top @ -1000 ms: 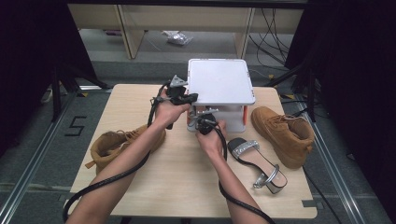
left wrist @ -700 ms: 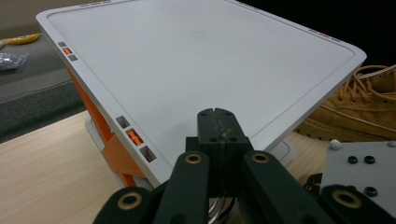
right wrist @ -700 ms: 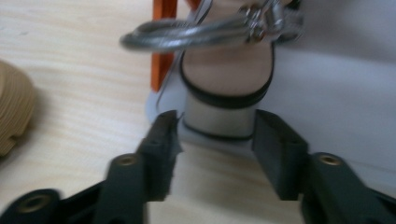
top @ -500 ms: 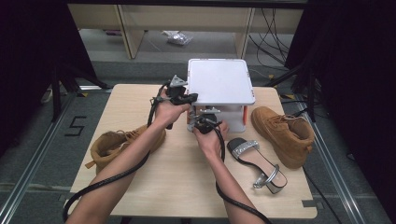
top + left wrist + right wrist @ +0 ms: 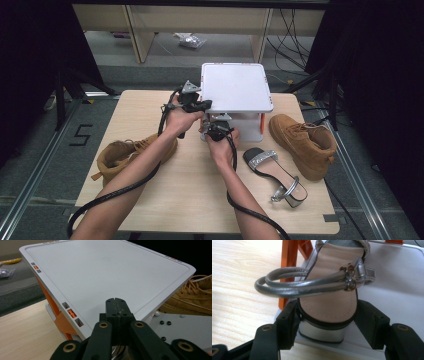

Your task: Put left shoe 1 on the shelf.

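Tongs: right (image 5: pixel 325 326) just opened astride silver sandal's (image 5: pixel 329 297) heel, seemingly clear; left (image 5: pixel 116 306) closed, empty, over white rack (image 5: pixel 235 87).

Lab or recording studio setup, not a home. Light wooden bench (image 5: pixel 150 200) stands alone on grey carpeted floor (image 5: pixel 45 200), ringed by black curtains (image 5: pixel 370 60) on both sides. Metal rails (image 5: pixel 35 172) run along the floor past the bench; a "5" floor marking (image 5: pixel 80 135) is taped beside it. Loose black cables (image 5: pixel 295 35) trail on the floor behind, near bare pale shelving (image 5: pixel 135 25). Shoes on the bench are staged props around a white and orange plastic rack (image 5: pixel 235 90). Person works with cabled hand-held gripper (image 5: pixel 192 100) in each hand, typical data-collection rig.
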